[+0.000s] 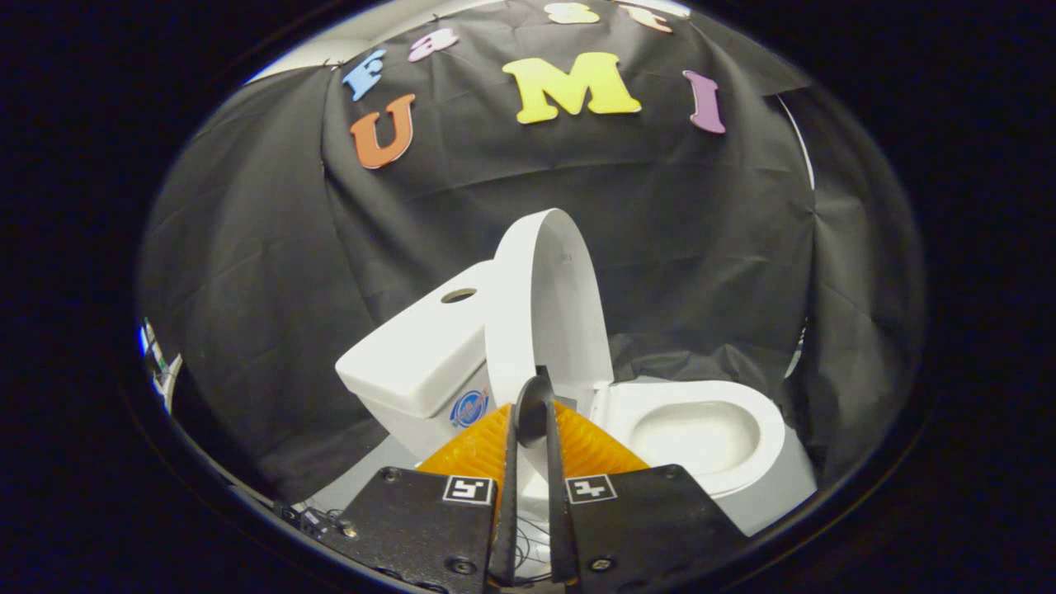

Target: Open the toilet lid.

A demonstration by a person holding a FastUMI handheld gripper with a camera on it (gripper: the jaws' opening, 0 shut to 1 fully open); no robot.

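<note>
The white toilet lid [549, 305] stands upright, raised off the seat and close against the tank [417, 359]. To its right the seat ring and bowl [763, 417] lie uncovered. My gripper [535, 400] is shut, its two fingers meeting at the tips just in front of the lid's lower part, near the hinge. I see nothing held between the fingers; only a thin slit shows further back along them. Whether the tips touch the lid I cannot tell.
The tank's flat top has a round button hole [459, 294] and a round sticker [469, 409] on its side. Black cloth hangs behind and around the toilet. A pale floor strip [363, 487] shows below the tank, at the left.
</note>
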